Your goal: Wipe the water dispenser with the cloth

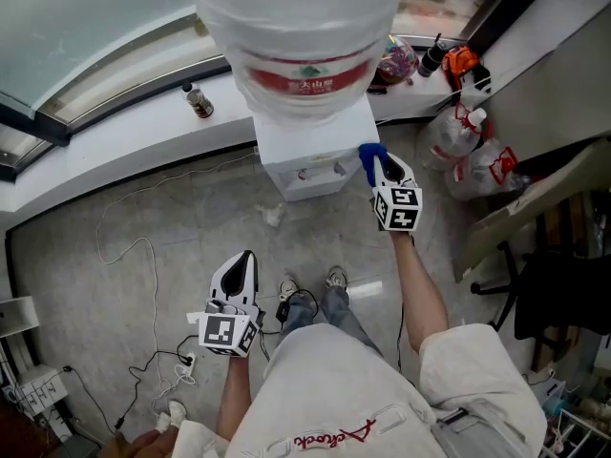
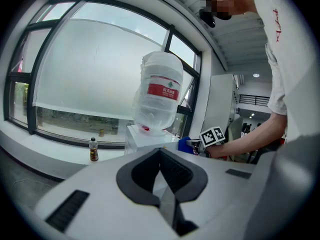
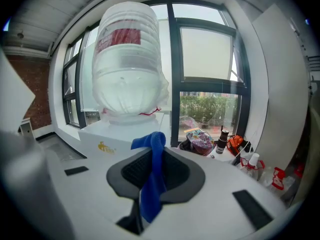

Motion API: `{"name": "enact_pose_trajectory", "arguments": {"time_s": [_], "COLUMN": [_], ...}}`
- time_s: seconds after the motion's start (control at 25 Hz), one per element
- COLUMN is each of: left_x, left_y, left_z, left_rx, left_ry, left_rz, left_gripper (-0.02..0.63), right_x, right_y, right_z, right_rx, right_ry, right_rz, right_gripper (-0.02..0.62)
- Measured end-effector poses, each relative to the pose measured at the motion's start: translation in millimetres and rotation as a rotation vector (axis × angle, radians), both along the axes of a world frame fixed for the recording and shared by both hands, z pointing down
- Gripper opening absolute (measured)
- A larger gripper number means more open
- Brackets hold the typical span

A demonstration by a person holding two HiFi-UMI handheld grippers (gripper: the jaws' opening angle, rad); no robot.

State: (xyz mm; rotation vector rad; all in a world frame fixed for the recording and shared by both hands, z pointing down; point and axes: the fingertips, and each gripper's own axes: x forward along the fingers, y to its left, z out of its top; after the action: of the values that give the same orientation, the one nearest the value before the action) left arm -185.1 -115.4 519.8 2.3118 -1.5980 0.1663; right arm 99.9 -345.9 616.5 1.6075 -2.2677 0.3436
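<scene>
We list our right claw [image 1: 381, 170] clenched on the cloth [image 1: 368, 156], the water dispenser [image 1: 307, 148] just beside it, ahead-left; our left claw [image 1: 244, 263] closed empty, well apart.

water bottle [image 1: 298, 27]: its upper part is running off the head view's top edge, ahead of the right tongs [image 1: 378, 165].
water dispenser [image 1: 310, 156]: the bottle is covering most of it; only a white top and front strip are showing, left of the right tongs.
cloth [image 3: 151, 184]: its lower end is dropping out of sight between the right tongs' jaws.
bottle label [image 1: 307, 82]: the print is showing too small to read.
gold logo [image 3: 105, 147]: unreadable, left of the right tongs.
small bottle [image 1: 199, 101]: standing far ahead of the left tongs [image 1: 245, 259]; its contents are showing too small to tell.
</scene>
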Motion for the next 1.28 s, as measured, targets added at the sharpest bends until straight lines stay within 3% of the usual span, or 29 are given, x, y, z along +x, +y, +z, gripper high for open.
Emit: {"name": "enact_pose_trajectory", "arguments": {"time_s": [0.24, 0.6, 0.8, 1.0, 1.28], "left_x": [-2, -22, -44, -61, -62], "left_y": [3, 16, 27, 36, 36], "left_z": [-1, 0, 0, 3, 5], "left_rx": [0.005, -0.002, -0.014, -0.027, -0.035], "left_ry": [0.008, 0.006, -0.009, -0.021, -0.023], "left_rz": [-0.006, -0.053, -0.095, -0.131, -0.128], "left_gripper": [0.011, 0.011, 0.011, 0.011, 0.011], "right_x": [-50, -188, -244, -264, -248], "right_y": [32, 71, 73, 60, 45], "right_z": [1, 23, 39, 44, 48], "right_rx": [-0.005, -0.073, -0.108, -0.113, -0.112], "right_ry": [-0.031, -0.110, -0.114, -0.113, -0.093], "right_rz": [-0.085, -0.307, -0.401, -0.416, -0.386], "right_gripper": [0.057, 0.057, 0.057, 0.057, 0.057]}}
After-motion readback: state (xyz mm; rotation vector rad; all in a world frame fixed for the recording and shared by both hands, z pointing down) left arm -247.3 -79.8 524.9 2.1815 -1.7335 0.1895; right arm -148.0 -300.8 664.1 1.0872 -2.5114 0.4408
